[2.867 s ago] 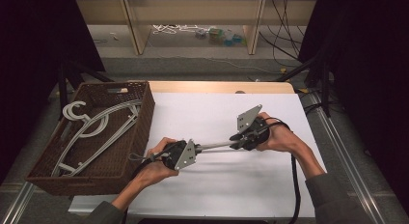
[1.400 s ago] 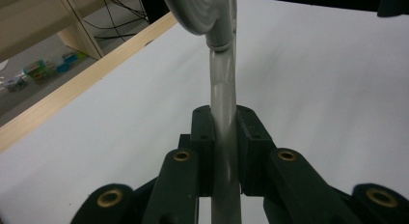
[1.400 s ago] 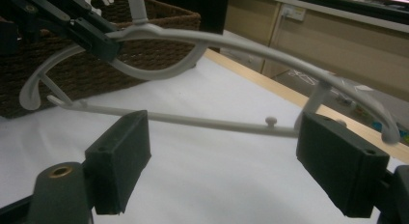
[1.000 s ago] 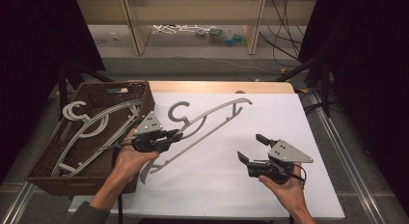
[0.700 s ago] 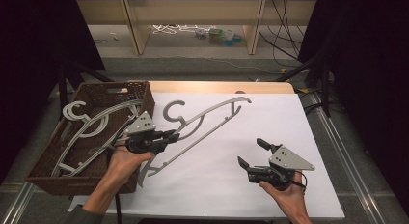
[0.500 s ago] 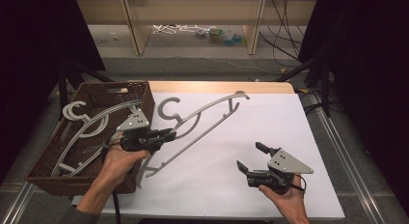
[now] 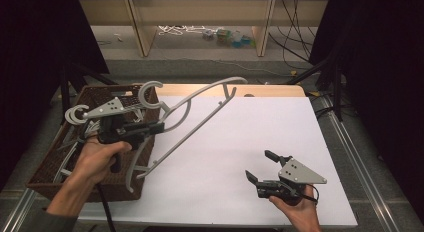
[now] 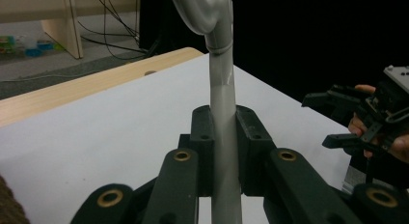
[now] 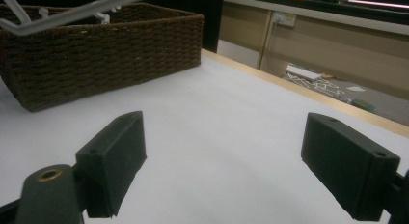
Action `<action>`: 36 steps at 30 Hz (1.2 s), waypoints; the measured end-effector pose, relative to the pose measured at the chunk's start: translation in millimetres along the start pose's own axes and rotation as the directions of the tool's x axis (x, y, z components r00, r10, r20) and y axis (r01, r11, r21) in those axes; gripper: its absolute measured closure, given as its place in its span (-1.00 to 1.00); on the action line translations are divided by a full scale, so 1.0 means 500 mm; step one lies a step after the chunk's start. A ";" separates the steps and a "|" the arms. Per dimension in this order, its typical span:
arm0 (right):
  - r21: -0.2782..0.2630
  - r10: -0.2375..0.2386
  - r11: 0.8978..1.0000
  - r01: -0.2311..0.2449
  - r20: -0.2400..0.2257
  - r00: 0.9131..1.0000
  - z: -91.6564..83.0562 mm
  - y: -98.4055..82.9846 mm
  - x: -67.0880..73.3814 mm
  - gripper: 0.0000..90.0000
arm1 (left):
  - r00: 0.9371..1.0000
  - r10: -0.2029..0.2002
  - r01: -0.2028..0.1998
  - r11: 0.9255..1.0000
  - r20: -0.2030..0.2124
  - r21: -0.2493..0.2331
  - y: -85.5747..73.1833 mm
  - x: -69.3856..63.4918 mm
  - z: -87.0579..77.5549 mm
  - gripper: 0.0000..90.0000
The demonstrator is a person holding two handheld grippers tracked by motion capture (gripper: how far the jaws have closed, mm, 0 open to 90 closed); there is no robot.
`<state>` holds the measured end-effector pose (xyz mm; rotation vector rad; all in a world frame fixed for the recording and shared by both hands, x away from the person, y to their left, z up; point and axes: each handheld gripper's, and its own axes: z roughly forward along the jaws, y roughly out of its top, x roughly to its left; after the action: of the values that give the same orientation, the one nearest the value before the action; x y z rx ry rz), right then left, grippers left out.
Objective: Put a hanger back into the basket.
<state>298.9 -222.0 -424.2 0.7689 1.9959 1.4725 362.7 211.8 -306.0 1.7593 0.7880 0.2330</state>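
Hidden or cut off: the wicker basket's (image 7: pixel 60 164) inside is mostly screened by the left hand (image 7: pixel 97 159) and the lifted hanger; pale grey hangers lying in it (image 7: pixel 70 154) show as fragments, count unclear. In the left gripper view the hanger's hook runs off the top edge. Items on the far floor under the shelf are too small to identify.

Left gripper (image 7: pixel 159 127): black jaws clamped tight on the neck of a pale grey plastic coat hanger (image 7: pixel 200 119), pads pressed flat to both sides of the stem (image 8: pixel 223 137). The hanger is off the table, tilted, hook (image 7: pixel 150 92) over the basket's near corner, one end up toward the table's far edge, the lower end hanging by the basket's right wall.

Right gripper (image 7: pixel 261 167): jaws wide apart, nothing between them, held low over the near right part of the table, well apart from the hanger. Its own view shows both pads (image 9: pixel 113 161) above bare white surface.

Surface: white sheet over a table (image 7: pixel 260 127), light wood strip (image 7: pixel 270 90) at the far edge. Dark brown woven basket sits at the left edge. Beyond: grey floor, wooden shelf legs (image 7: pixel 142 27), loose cables, dark surroundings on both sides.
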 end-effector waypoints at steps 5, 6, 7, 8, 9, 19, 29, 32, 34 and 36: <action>-0.002 0.003 1.000 -0.003 -0.011 1.000 0.003 -0.002 0.002 -0.63 | 1.000 -0.028 0.028 1.000 -0.010 -0.012 0.021 0.019 -0.032 0.77; 0.003 0.001 1.000 -0.001 -0.012 1.000 0.003 -0.002 0.002 -0.63 | 0.999 -0.039 0.038 0.999 -0.015 -0.018 0.025 0.024 -0.041 0.77; 0.005 -0.002 1.000 0.002 -0.008 1.000 0.003 -0.002 0.002 -0.63 | 0.999 -0.035 0.035 0.999 -0.023 -0.020 0.028 0.028 -0.046 0.77; 0.004 -0.001 1.000 0.001 -0.007 1.000 0.004 -0.002 0.002 -0.63 | 0.999 -0.033 0.032 0.999 -0.042 -0.018 0.032 0.034 -0.058 0.77; -0.002 -0.006 1.000 0.006 -0.010 1.000 0.005 -0.003 0.001 -0.63 | 0.998 -0.029 0.028 0.999 -0.058 -0.019 0.035 0.041 -0.067 0.77; -0.006 -0.004 1.000 0.004 -0.028 1.000 0.009 -0.004 0.003 -0.63 | 0.981 -0.049 0.043 0.998 -0.190 -0.038 0.036 0.110 -0.125 0.77; 0.007 0.006 1.000 -0.006 -0.019 1.000 0.008 -0.005 0.003 -0.63 | 0.953 -0.073 0.069 0.997 -0.294 -0.025 0.010 0.178 -0.150 0.77; 0.006 0.005 1.000 -0.005 -0.021 1.000 0.008 -0.005 0.003 -0.63 | 0.946 -0.034 0.029 0.999 -0.323 -0.021 0.006 0.192 -0.159 0.77; 0.028 0.021 0.999 -0.020 -0.040 0.999 0.007 -0.006 0.004 -0.63 | 0.941 -0.031 0.025 0.999 -0.337 -0.023 0.001 0.201 -0.166 0.77; 0.010 0.008 1.000 -0.008 -0.038 0.999 0.010 -0.007 0.003 -0.63 | 0.935 -0.019 0.016 1.000 -0.353 -0.013 -0.003 0.209 -0.171 0.77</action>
<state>301.1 -218.4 -429.0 0.7594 2.0326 1.4935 396.1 342.7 -302.0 1.7225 1.0569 0.5523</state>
